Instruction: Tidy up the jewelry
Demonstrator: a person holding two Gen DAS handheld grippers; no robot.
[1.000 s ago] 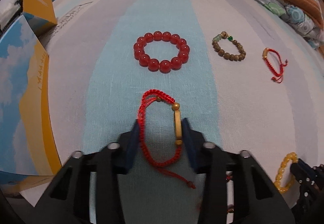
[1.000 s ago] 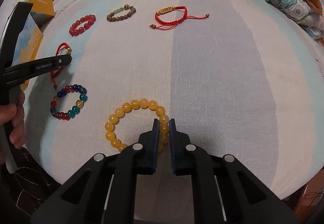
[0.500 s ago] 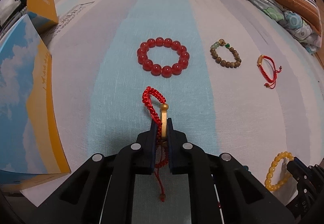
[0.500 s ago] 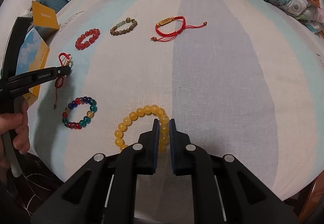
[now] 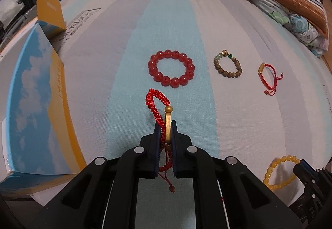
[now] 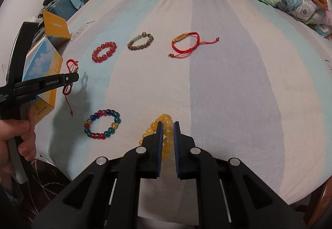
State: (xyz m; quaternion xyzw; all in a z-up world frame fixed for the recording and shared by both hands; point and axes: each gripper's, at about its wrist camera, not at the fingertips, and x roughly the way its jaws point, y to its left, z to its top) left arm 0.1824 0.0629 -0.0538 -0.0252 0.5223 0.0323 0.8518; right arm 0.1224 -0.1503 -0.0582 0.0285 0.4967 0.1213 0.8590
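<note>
My left gripper [image 5: 166, 125] is shut on a red braided cord bracelet [image 5: 154, 104] with a gold tube and holds it lifted above the striped cloth; it also shows in the right wrist view [image 6: 70, 67]. My right gripper [image 6: 167, 125] is shut on a yellow bead bracelet [image 6: 167, 131], lifted and hanging edge-on; it also shows in the left wrist view [image 5: 276, 175]. On the cloth lie a red bead bracelet [image 5: 171, 71], a brown bead bracelet [image 5: 228, 66], a second red cord bracelet [image 6: 184, 44] and a multicolour bead bracelet [image 6: 102, 124].
A blue-and-yellow box [image 5: 35, 100] with an open lid stands at the left edge of the bed. Folded striped and floral bedding [image 5: 290, 1] lies at the far right. The bed's front edge [image 6: 269, 191] is close below the right gripper.
My left gripper closed on the red cord bracelet and raised it off the cloth. My right gripper lifted the yellow bracelet, which now hangs edge-on.
</note>
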